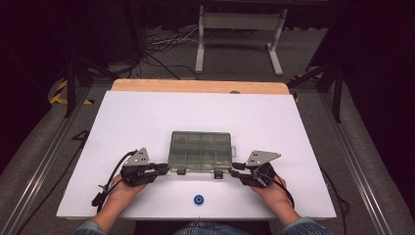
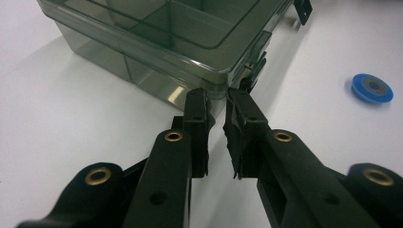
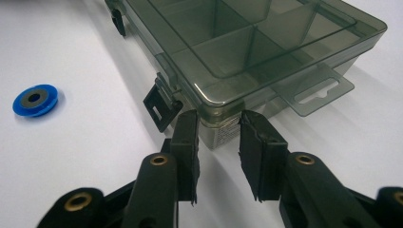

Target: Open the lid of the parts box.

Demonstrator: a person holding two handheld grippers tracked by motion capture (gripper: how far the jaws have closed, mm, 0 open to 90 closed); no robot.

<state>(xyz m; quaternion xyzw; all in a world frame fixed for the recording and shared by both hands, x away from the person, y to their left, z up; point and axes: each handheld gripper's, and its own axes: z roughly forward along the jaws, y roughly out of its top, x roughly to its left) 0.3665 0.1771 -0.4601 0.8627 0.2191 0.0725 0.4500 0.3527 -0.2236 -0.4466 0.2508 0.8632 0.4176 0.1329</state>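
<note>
A smoky-green see-through compartment box (image 1: 199, 149) lies flat mid-table with its lid down. Its two black front latches (image 1: 181, 171) stick out from the near side. My left gripper (image 1: 165, 168) is at the box's near left corner. In the left gripper view, the jaws of the left gripper (image 2: 217, 97) stand narrow with that corner of the box (image 2: 142, 42) pinched between the tips. My right gripper (image 1: 235, 169) is at the near right corner. There the right gripper (image 3: 218, 118) is shut on the corner of the box (image 3: 266, 42), beside a latch (image 3: 159, 107).
A small blue disc with a grey centre (image 1: 198, 199) lies on the white tabletop (image 1: 147, 112) near the front edge, between my two hands. A clear hang tab (image 3: 313, 92) juts from the box's right side. Cables and table legs lie on the floor beyond.
</note>
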